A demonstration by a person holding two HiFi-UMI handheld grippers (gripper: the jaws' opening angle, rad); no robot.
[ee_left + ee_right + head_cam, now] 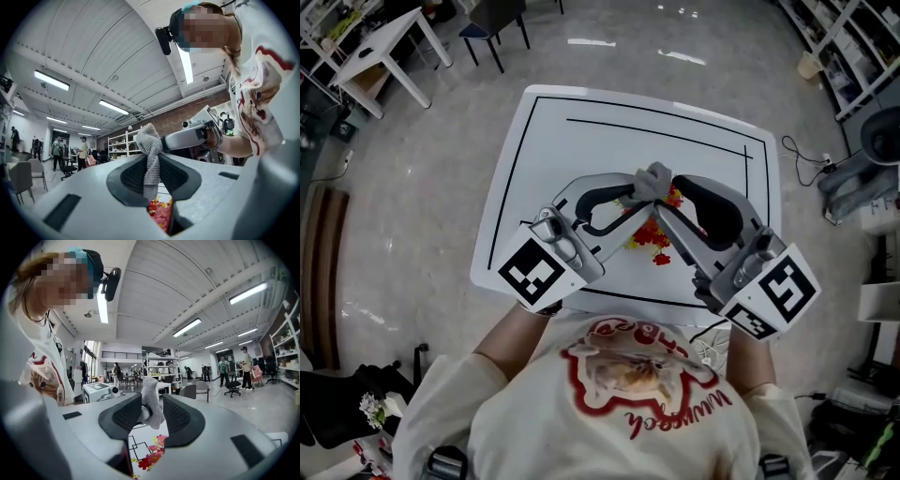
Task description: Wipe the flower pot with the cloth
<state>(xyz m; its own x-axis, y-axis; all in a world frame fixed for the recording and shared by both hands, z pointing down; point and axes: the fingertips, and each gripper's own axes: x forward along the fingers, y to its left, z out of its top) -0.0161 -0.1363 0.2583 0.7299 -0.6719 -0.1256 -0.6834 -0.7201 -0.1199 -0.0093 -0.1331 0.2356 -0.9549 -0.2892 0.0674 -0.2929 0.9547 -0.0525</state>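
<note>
A grey knitted cloth (652, 180) hangs in the air above the white table (581, 122), where the two grippers' tips meet. My left gripper (636, 192) is shut on it, and in the left gripper view the cloth (151, 159) stands pinched between the pads. My right gripper (664, 192) comes in from the right. In the right gripper view the bunched cloth (152, 404) fills the gap between its pads. Red and yellow flowers (654, 236) show below the jaws. The pot itself is hidden under the grippers.
Black lines frame the table top. On the floor at far left stand a white desk (384, 42) and a dark chair (492, 28). Shelving (853, 47) and cables (811, 159) lie to the right. People stand far off in the hall.
</note>
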